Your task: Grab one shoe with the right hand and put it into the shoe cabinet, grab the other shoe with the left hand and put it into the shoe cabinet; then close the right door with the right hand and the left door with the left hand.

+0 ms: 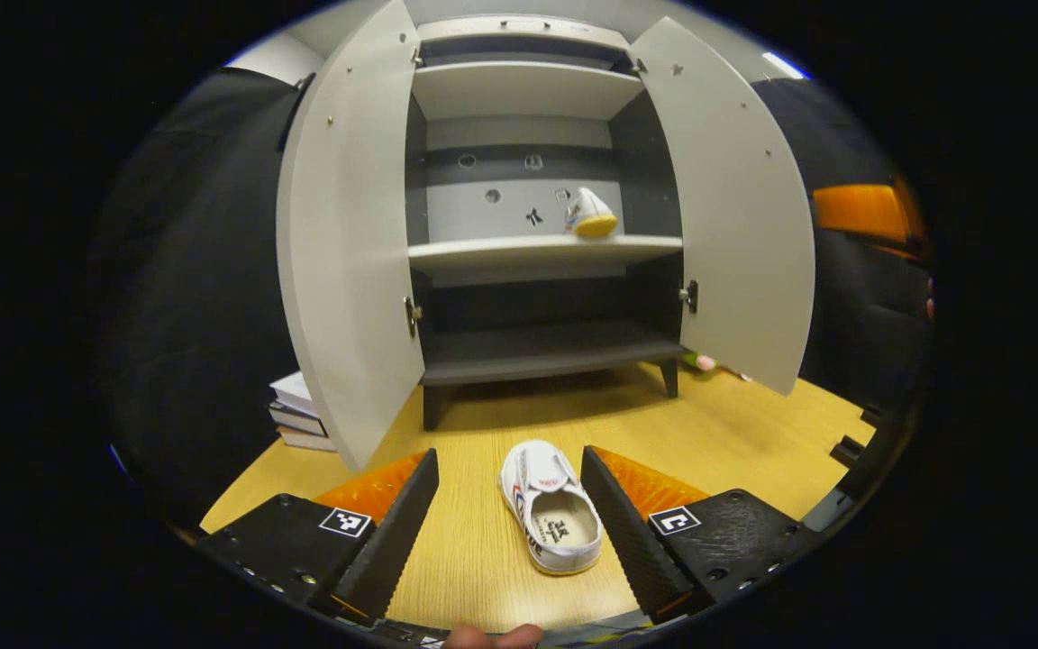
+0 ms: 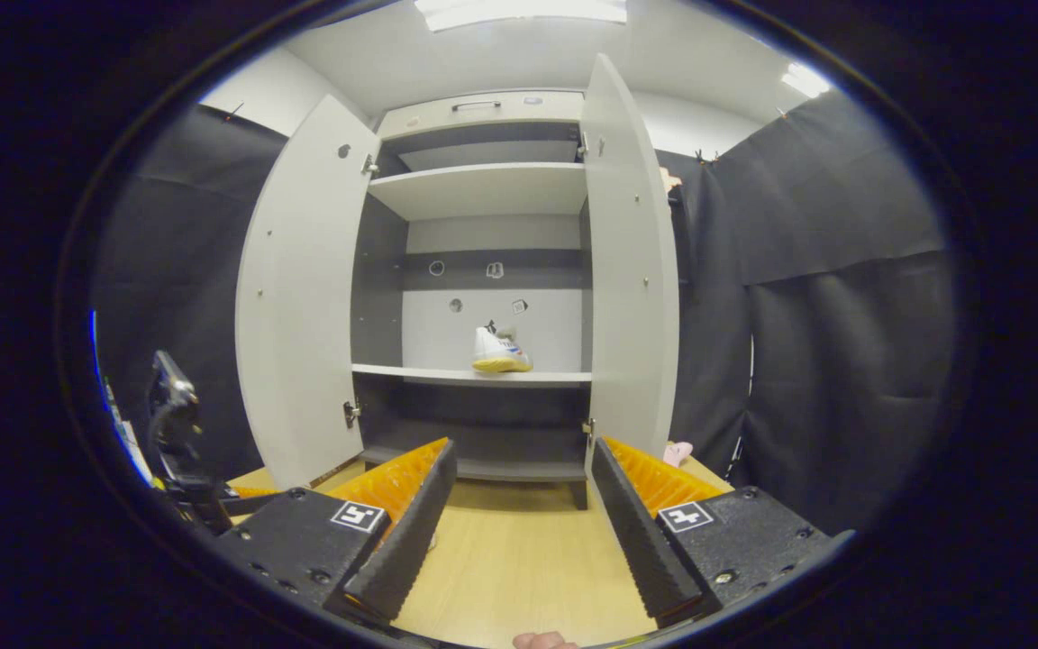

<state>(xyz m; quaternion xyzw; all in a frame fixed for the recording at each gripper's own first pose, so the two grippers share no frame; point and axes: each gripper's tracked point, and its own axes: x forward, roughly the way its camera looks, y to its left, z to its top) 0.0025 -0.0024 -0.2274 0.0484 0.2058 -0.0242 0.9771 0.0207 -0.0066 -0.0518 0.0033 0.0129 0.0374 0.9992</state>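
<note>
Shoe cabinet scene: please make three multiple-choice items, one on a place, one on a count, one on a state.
1. Where is the shoe that is inside the shoe cabinet?
A. middle shelf
B. bottom shelf
C. top shelf

2. How many shoes are visible?
A. one
B. two
C. three

3. How do the cabinet doors stand?
A. both shut
B. one shut
C. both open

Key: 1 A, the stored shoe rests on the middle shelf. 2 B, a second shoe lies on the floor between the open left claw fingers. 3 C, the left door and right door swing outward.

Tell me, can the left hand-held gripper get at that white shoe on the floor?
Probably yes. The left hand-held gripper is open, the shoe lies between its fingers on bare wooden floor, nothing in the way.
</note>
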